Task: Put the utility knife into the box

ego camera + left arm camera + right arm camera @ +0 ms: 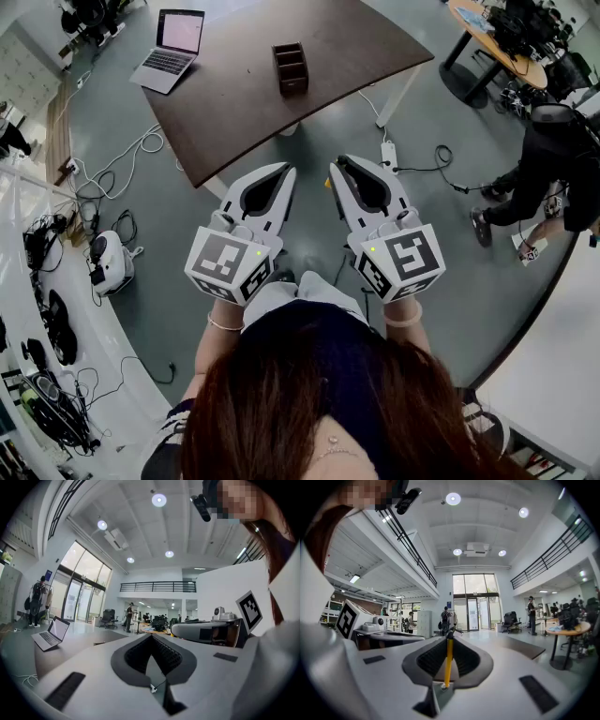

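Yellow utility knife, seemingly edge-on

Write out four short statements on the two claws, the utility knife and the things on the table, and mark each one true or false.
1. The right claw is shut on a thin yellow utility knife. True.
2. The left claw grips the box. False: its jaws are together with nothing between them, and the box stands on the dark table, away from both claws.
3. The box and the laptop stand apart on the table. True.
4. The laptop's lid is shut. False: it stands open, with its screen lit.
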Available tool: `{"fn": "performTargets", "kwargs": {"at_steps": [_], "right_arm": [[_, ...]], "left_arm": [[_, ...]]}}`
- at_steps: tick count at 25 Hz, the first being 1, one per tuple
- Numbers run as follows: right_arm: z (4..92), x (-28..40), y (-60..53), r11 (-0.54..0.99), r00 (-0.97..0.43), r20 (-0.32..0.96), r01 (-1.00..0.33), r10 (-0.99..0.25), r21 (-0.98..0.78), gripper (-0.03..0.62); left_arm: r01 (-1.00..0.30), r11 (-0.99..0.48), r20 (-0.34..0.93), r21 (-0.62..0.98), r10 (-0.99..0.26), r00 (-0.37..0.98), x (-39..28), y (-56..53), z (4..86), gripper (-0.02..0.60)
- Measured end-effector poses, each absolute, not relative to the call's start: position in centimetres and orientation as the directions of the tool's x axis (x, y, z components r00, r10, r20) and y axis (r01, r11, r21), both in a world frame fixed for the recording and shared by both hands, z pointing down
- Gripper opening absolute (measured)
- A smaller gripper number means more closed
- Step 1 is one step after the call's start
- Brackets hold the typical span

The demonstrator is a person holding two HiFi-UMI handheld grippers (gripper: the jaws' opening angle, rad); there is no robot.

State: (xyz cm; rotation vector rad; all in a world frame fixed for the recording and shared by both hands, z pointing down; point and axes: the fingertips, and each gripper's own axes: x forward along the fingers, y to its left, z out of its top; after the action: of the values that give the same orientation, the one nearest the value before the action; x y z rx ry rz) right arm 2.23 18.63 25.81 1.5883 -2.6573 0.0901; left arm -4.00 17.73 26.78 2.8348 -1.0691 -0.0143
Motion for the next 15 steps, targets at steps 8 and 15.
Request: {"fn": "performTargets", "kwargs": {"at_steps": [8,15], "right_arm": [[26.2,2.6,19.0,0.48,-0.482,0.064,-0.876,-0.874,-0.047,0.052],[25.5,2.3,19.2,0.509,-0.512,0.026,-0.857,-0.858,-0.081,0.052]], "left_arm": [[-0.657,-0.745,0.028,0.114,-0.659,0.752,-3.9,18.1,26.8,-0.006],[-0.655,-0.743,0.034,0.138,-0.657,0.753,-3.9,18.1,27.0,-0.006]]}}
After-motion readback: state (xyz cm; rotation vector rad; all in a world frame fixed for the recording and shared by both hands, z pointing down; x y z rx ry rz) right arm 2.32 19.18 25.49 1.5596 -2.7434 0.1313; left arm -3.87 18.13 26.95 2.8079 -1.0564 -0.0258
